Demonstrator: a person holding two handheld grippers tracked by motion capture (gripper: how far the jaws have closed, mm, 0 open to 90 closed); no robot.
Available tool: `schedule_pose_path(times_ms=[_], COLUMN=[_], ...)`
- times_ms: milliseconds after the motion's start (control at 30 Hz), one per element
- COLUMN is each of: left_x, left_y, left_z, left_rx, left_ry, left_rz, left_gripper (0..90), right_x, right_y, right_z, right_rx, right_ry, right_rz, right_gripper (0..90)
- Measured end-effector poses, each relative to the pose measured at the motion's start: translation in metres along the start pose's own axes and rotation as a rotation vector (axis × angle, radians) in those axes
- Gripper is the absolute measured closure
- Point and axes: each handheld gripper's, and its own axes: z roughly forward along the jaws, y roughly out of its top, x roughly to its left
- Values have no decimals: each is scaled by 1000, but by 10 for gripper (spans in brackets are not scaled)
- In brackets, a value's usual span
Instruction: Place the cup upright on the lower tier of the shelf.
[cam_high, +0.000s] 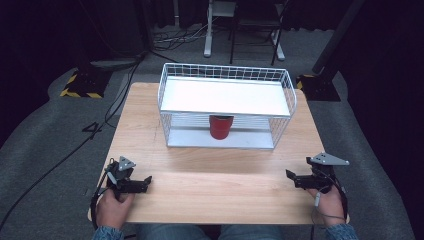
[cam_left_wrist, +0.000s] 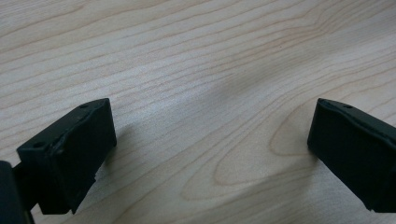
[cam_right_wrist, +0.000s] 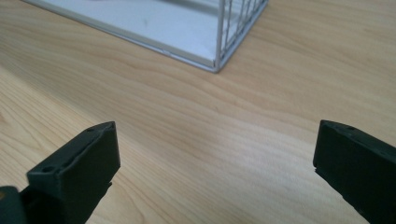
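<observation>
High view shows the left gripper (cam_high: 146, 181) at the lower left of the frame and the right gripper (cam_high: 289, 176) at the lower right, each resting low over the table (cam_high: 210, 192) in a hand, both pointing inward across bare wood. Left gripper view has its jaws spread wide with nothing but wood grain between them; right gripper view shows the same wide spread, with a corner of the wire rack (cam_right_wrist: 219, 46) at the top of the frame, well apart from the jaws. Out past both tools, at the centre of the high view, the red cup (cam_high: 220, 126) stands upright on the rack's lower shelf, under its white upper shelf. By my reading nothing is begun: the cup is untouched, and reaching, gripping and moving it are all left.
</observation>
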Motion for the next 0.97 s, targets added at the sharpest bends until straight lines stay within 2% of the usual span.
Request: schedule_pose_path(times_ms=[133,200,300,467,600,967], left_x=[0,0,0,0,0,0], left_y=[0,0,0,0,0,0], left_z=[0,0,0,0,0,0], left_rx=[0,0,0,0,0,1], left_ry=[0,0,0,0,0,0], left_rz=[0,0,0,0,0,-1], left_gripper=[14,14,14,14,14,14], right_x=[-6,-7,-10,-9,-9,-8], right_y=[-11,-16,-23,-30,-34,-35], right_z=[3,5,8,13,19,19], right_rx=[17,15,7,27,85,92], right_ry=[-4,-5,7,-19,-36,-50], right_rz=[13,26,54,37,14,15], right_gripper=[17,50,158,156,155,149])
